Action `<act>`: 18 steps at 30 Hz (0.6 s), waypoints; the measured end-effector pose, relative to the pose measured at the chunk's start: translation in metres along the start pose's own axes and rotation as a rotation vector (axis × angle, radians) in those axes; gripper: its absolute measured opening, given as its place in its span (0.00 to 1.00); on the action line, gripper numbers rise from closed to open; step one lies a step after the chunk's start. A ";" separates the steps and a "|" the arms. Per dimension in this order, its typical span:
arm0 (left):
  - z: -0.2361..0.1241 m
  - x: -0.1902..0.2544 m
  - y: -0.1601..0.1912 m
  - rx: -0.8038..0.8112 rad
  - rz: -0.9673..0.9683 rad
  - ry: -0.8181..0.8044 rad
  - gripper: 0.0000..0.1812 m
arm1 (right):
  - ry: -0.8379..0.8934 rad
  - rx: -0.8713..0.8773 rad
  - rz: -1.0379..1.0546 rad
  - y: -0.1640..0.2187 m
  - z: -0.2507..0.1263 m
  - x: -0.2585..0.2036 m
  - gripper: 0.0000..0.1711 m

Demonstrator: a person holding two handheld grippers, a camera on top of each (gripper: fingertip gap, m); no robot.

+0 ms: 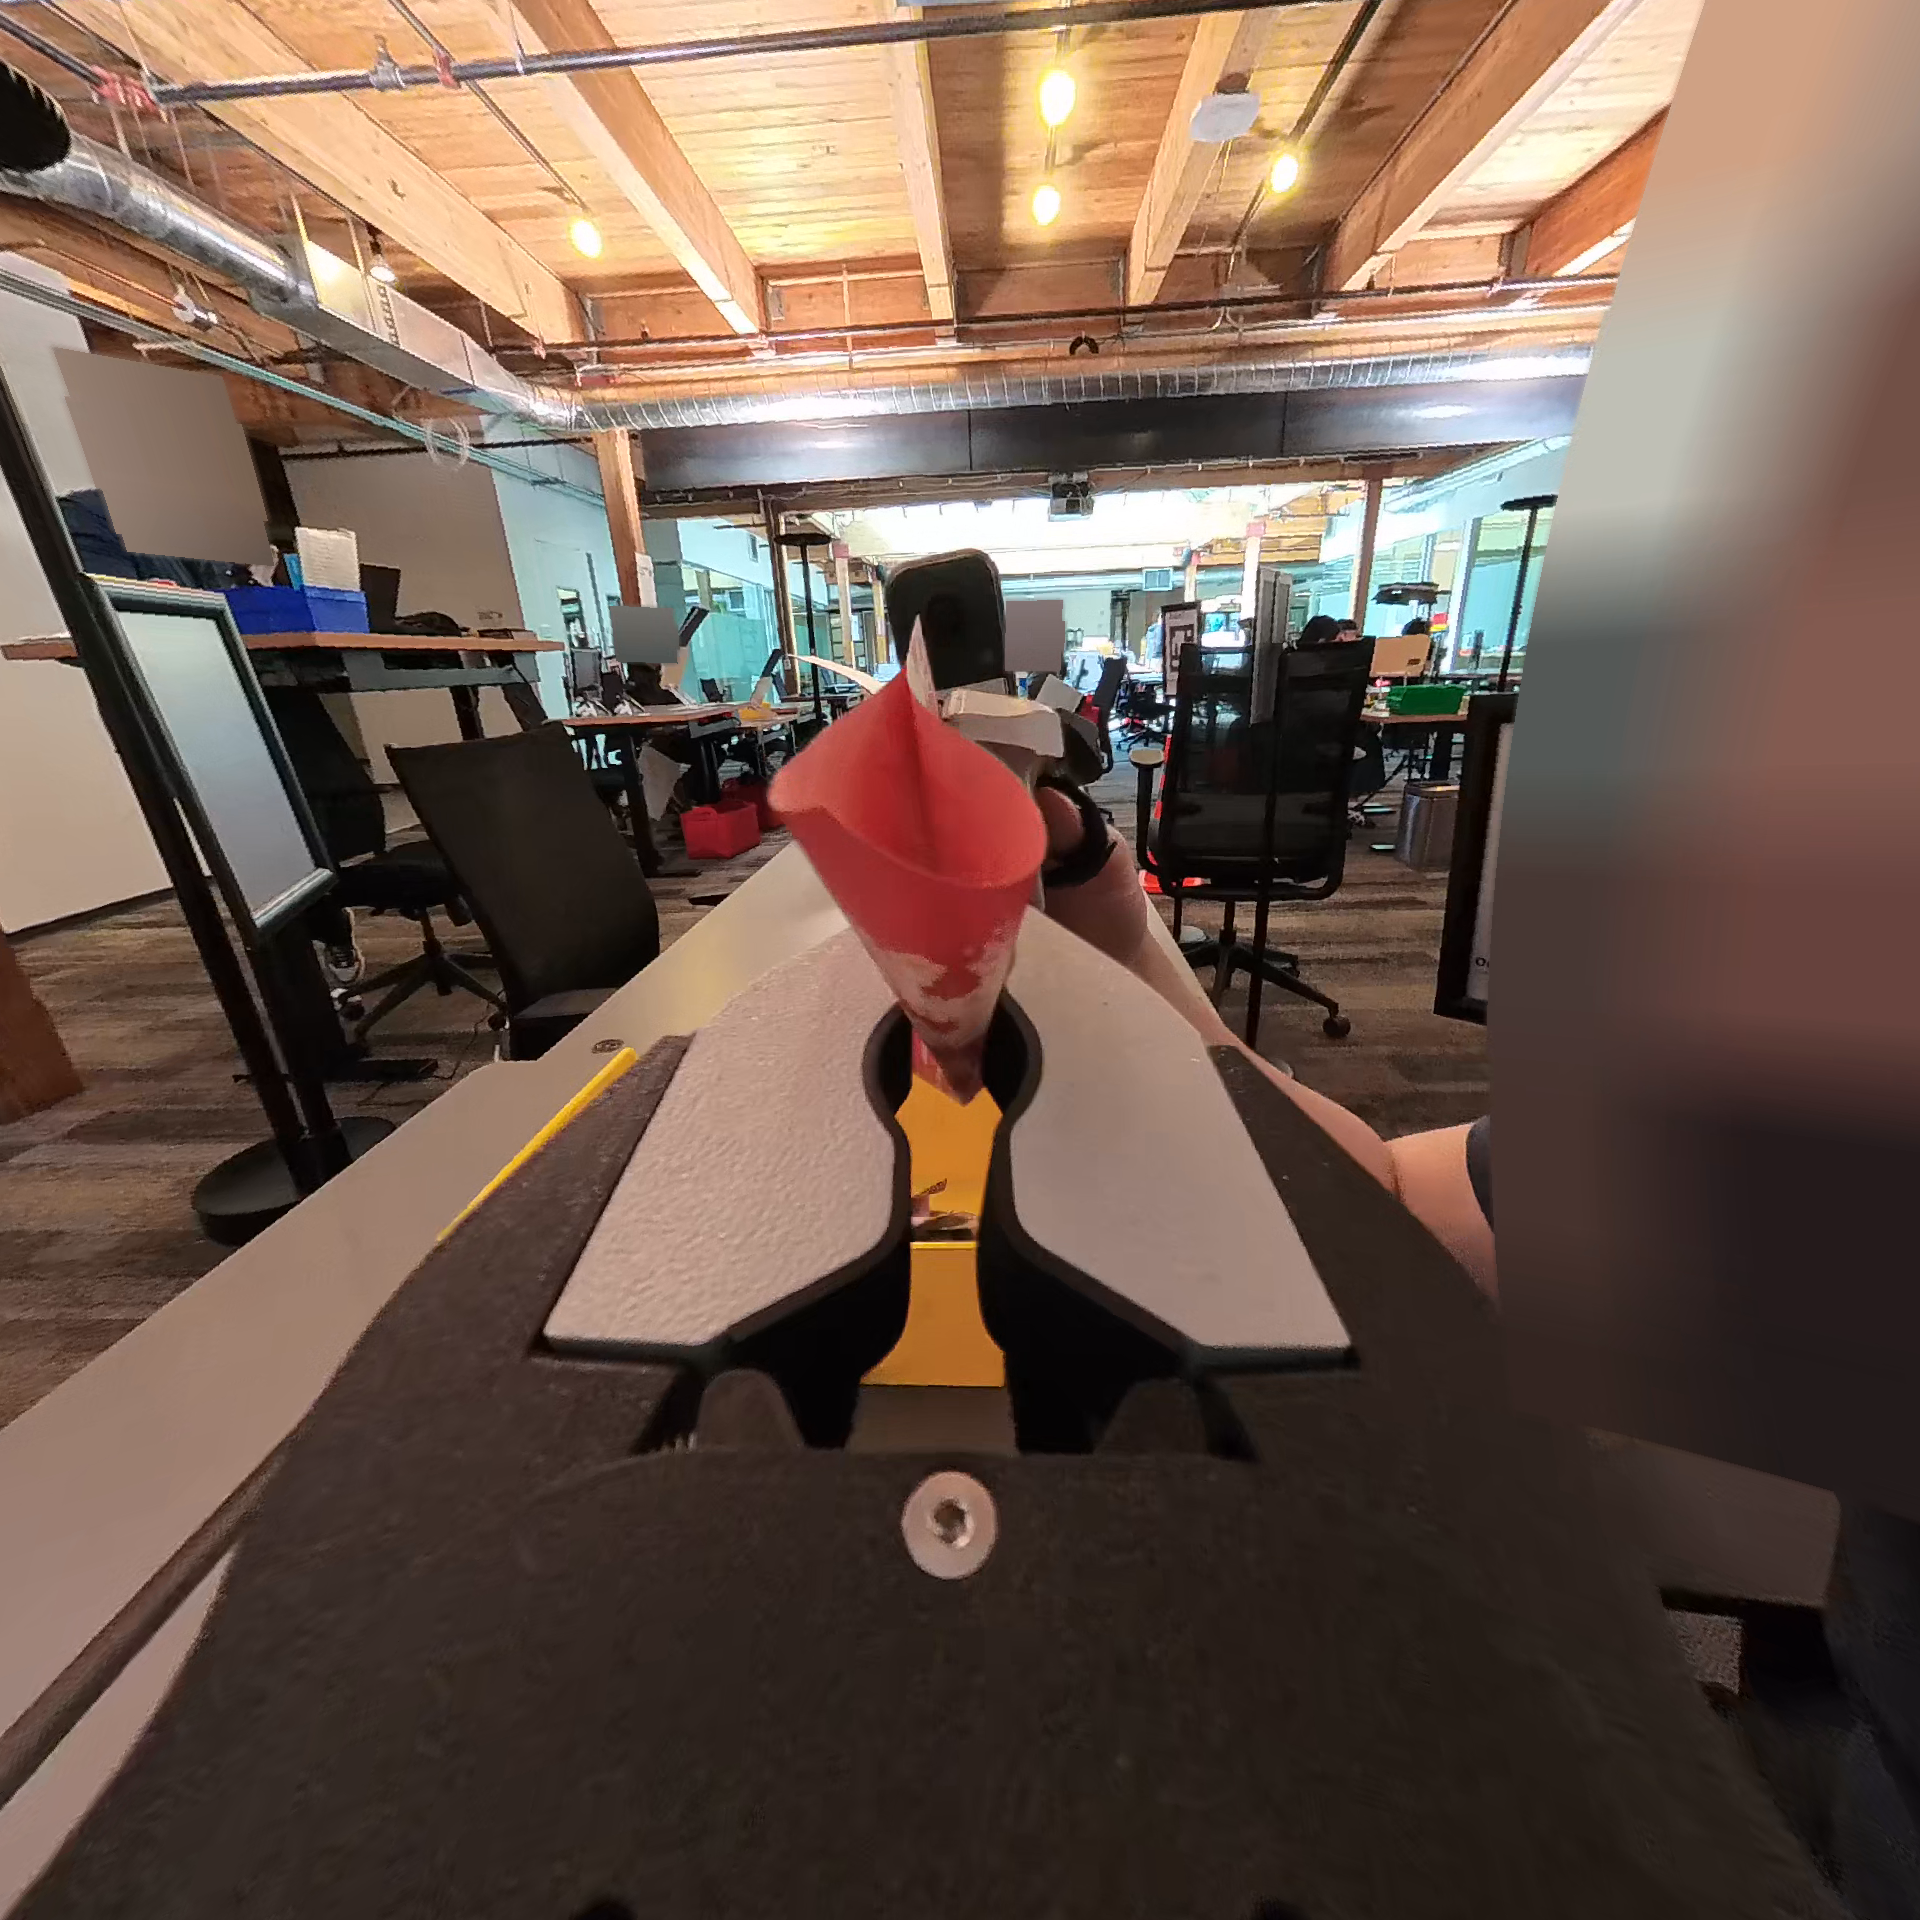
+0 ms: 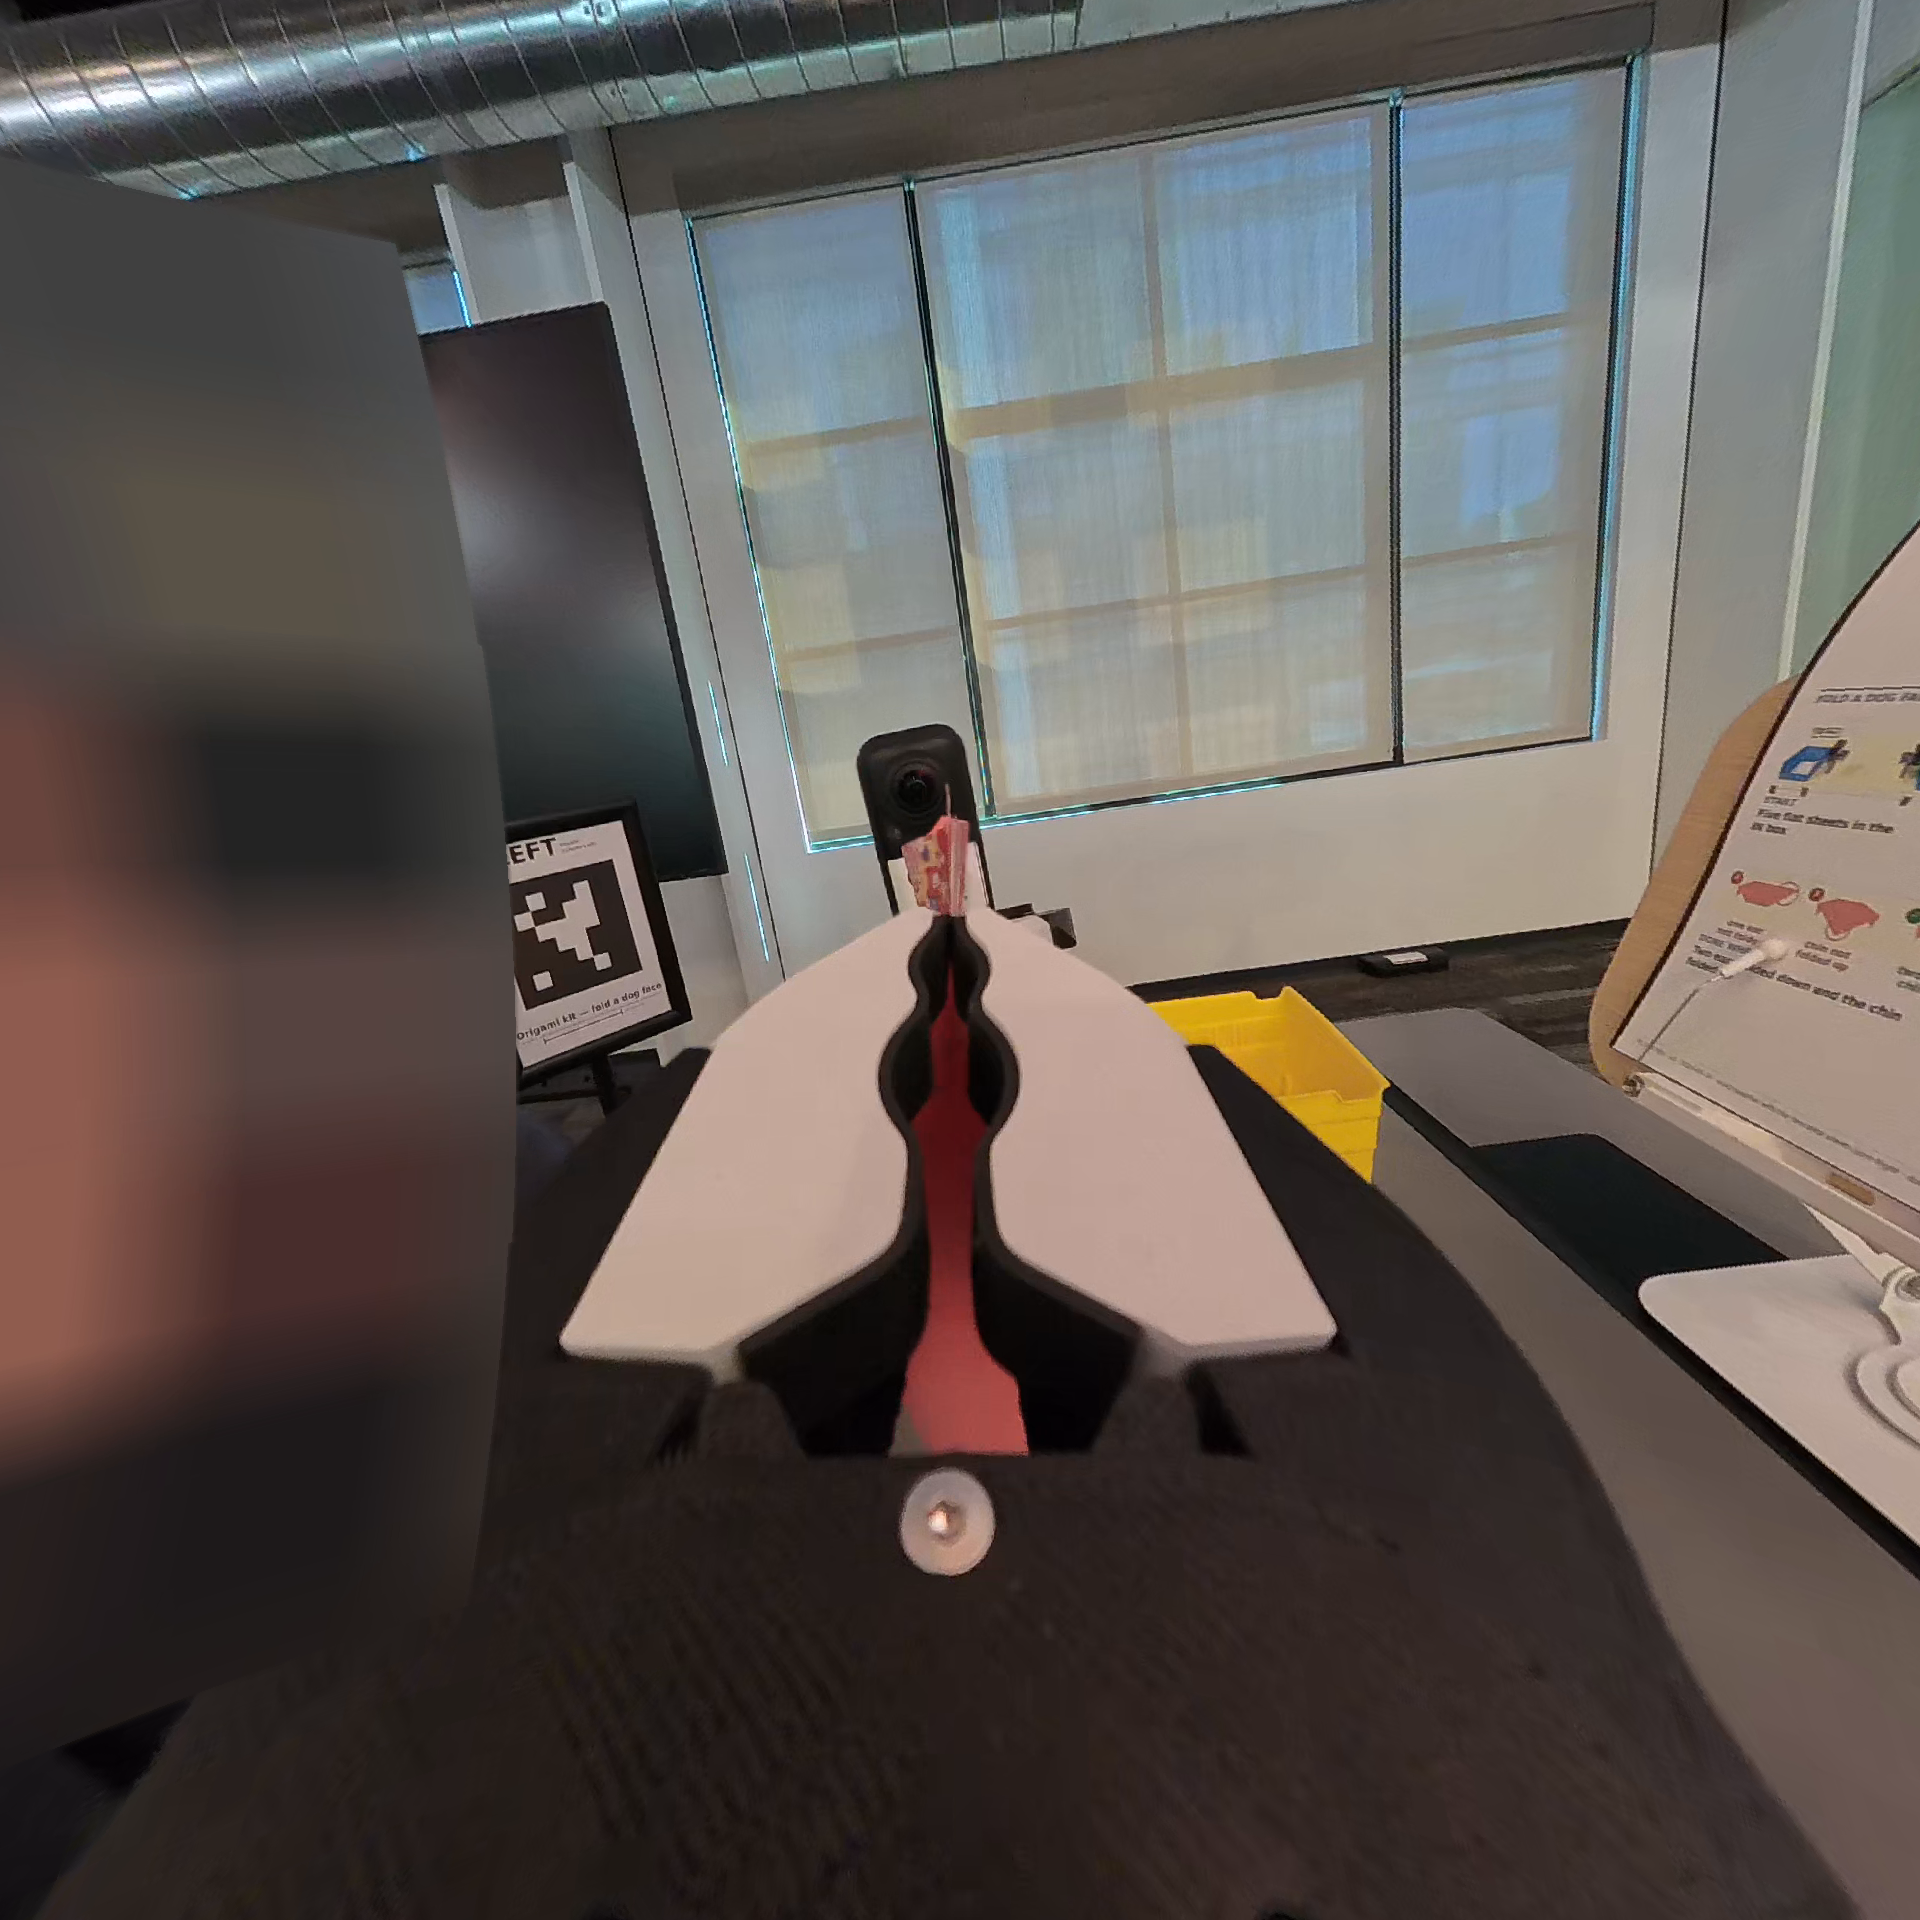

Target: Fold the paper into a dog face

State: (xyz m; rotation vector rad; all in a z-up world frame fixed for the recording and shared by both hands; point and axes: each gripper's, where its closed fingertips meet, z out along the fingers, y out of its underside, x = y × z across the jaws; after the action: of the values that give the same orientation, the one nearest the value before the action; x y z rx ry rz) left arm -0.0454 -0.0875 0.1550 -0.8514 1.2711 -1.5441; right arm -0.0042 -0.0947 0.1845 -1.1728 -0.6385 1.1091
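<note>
A red paper [image 1: 906, 831], patterned on its other side, hangs in the air curled into a cone between both grippers. My left gripper [image 1: 951, 1013] is shut on its lower corner. The right gripper [image 1: 997, 727] shows beyond it, pinching the far upper corner. In the right wrist view my right gripper [image 2: 948, 920] is shut on the paper; a patterned tip [image 2: 940, 868] sticks out past the fingertips, and red paper [image 2: 951, 1195] shows below between the fingers. The left gripper's camera [image 2: 914, 790] faces me just behind; its fingers are hidden.
A grey table [image 1: 717, 945] runs below, with a yellow bin [image 2: 1283, 1049] on it. An instruction sheet on a stand [image 2: 1787, 935] stands to the right. A framed marker sign [image 2: 582, 925] stands on the left. Office chairs [image 1: 540, 862] flank the table. The left gripper's tips are roughly 6 cm from the right gripper's.
</note>
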 end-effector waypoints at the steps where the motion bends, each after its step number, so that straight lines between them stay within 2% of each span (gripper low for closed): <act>1: 0.000 -0.001 0.000 -0.001 0.007 -0.006 0.02 | -0.002 -0.002 0.002 0.000 0.000 0.000 0.01; 9: 0.001 -0.006 0.005 -0.033 0.053 -0.055 0.02 | 0.059 -0.031 -0.030 0.005 0.003 0.006 0.06; 13: 0.001 -0.009 0.004 -0.016 0.066 -0.082 0.01 | 0.064 -0.049 -0.056 0.007 0.004 0.005 0.00; 15: 0.000 -0.012 0.005 -0.038 0.059 -0.096 0.06 | 0.086 -0.054 -0.077 0.006 0.002 0.007 0.01; 18: -0.017 -0.030 -0.006 -0.067 0.146 -0.241 0.19 | 0.120 -0.068 -0.094 0.003 -0.004 0.010 0.01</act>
State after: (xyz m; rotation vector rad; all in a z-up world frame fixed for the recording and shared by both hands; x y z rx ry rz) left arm -0.0522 -0.0533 0.1587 -0.9359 1.1859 -1.2493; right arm 0.0018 -0.0875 0.1788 -1.2453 -0.6358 0.9372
